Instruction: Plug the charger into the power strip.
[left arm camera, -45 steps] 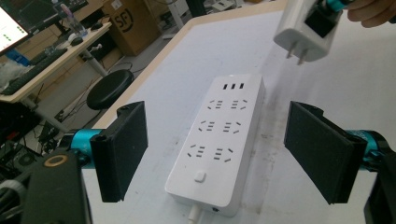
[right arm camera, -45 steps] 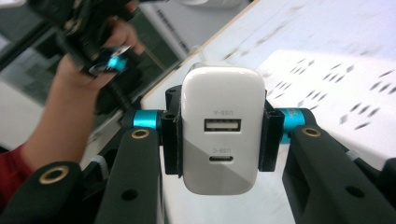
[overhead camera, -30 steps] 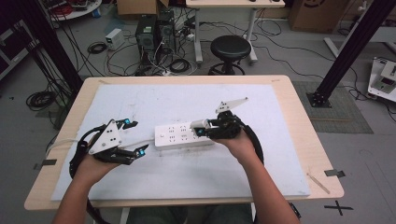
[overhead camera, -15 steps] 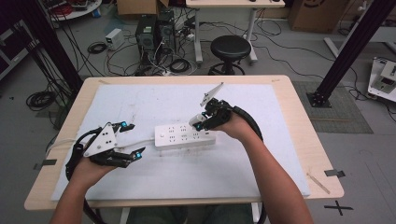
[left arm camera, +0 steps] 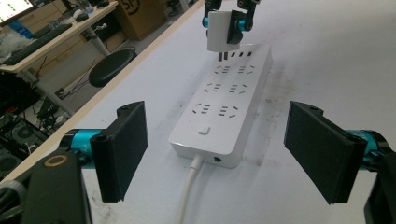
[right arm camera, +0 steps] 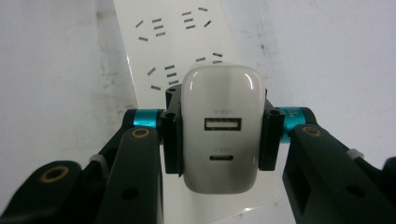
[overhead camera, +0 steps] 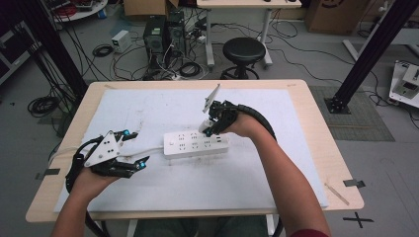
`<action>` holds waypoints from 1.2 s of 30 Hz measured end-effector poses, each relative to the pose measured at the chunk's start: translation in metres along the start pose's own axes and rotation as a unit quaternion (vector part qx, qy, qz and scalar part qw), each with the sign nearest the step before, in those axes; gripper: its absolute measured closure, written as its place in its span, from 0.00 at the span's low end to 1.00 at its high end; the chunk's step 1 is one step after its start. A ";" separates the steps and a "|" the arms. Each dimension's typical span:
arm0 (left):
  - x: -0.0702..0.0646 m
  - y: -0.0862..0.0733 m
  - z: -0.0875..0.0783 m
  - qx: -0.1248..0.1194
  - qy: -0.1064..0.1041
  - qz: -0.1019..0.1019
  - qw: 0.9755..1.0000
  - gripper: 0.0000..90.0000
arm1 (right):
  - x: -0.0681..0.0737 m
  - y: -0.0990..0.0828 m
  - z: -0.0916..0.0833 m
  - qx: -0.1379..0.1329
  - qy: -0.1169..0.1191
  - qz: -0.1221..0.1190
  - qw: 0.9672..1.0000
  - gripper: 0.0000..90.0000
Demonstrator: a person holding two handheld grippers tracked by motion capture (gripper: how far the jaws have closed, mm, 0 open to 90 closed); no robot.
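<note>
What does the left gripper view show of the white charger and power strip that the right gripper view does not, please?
The left gripper view shows the white plastic charger's metal prongs above the long white power strip, plus the strip's button and white cable. The right gripper view shows the charger's two USB ports. Both show the right gripper clamping the charger over the strip's sockets.

A white rectangular plastic power strip (overhead camera: 196,143) lies near the middle of the white-covered wooden surface (overhead camera: 276,173), its long side running left to right. Its white cable (left arm camera: 189,191) leaves the left end. The left gripper (overhead camera: 132,148) sits just left of that end, low over the surface, jaws spread wide. The right gripper (overhead camera: 208,123) hangs above the strip's right end, clamping a white rounded plastic USB charger (right arm camera: 220,128), prongs just above the sockets. A black round stool (overhead camera: 242,51) stands on the floor beyond the far edge.
</note>
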State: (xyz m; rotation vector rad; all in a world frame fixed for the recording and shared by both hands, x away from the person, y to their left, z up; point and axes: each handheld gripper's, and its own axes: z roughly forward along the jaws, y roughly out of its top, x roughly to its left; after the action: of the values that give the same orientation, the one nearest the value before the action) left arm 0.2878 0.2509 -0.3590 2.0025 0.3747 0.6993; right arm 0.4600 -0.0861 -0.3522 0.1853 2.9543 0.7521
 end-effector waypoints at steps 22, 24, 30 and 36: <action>0.003 -0.014 -0.009 0.004 0.013 -0.020 1.000 0.24 | -0.011 0.036 0.017 0.145 0.026 -0.120 0.982 0.70; 0.004 -0.016 -0.009 0.006 0.012 -0.021 1.000 0.24 | -0.013 0.034 0.019 0.153 0.025 -0.122 0.980 0.70; 0.005 -0.017 -0.009 0.004 0.014 -0.026 1.000 0.24 | -0.014 0.034 0.023 0.157 0.028 -0.123 0.980 0.70; 0.006 -0.019 -0.009 0.006 0.015 -0.024 1.000 0.24 | -0.011 0.037 0.030 0.162 0.028 -0.141 0.976 0.70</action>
State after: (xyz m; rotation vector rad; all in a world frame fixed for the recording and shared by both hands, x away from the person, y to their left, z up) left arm 0.2870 0.2697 -0.3702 1.9896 0.4456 0.6990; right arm 0.4782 -0.0414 -0.3596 -0.2349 3.0416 0.2415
